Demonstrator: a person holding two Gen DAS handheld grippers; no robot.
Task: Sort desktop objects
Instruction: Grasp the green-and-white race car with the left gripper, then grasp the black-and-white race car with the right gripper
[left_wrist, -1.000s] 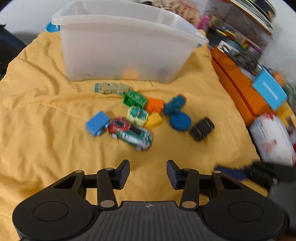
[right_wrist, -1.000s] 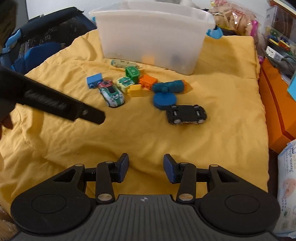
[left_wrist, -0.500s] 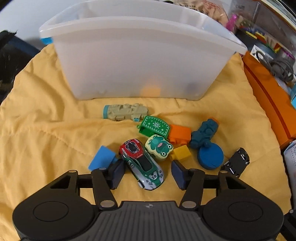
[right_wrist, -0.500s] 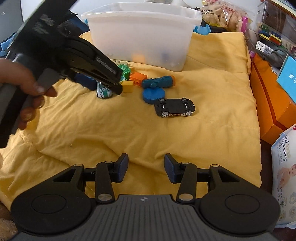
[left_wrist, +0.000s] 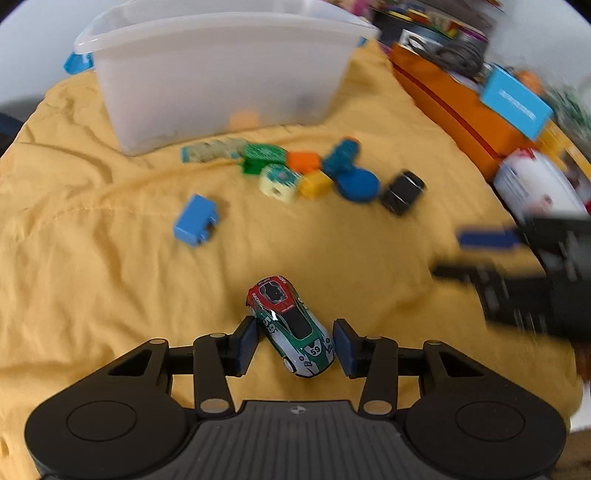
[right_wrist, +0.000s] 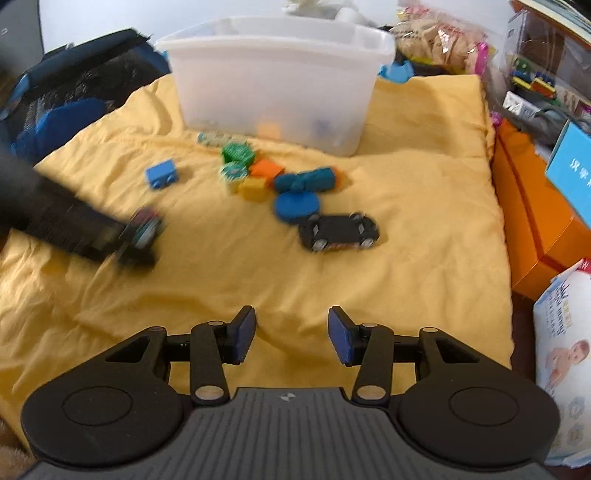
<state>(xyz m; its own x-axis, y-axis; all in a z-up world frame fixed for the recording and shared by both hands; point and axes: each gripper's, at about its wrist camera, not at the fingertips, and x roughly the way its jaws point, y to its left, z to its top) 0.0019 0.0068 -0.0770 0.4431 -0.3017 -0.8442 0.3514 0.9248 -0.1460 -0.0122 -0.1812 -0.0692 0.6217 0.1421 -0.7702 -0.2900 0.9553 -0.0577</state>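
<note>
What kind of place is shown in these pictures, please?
Probably a home room or a child's play corner: small toys lie on a wrinkled yellow cloth, a clear plastic storage bin stands behind them, and a white pack with a baby picture sits at the side.

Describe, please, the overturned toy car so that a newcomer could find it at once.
Start at the translucent white plastic bin on the yellow quilt. In front of it lies a cluster of coloured blocks, and nearest the camera beside the round blue disc is the black toy car. It alone lies belly-up, wheels skyward.
</note>
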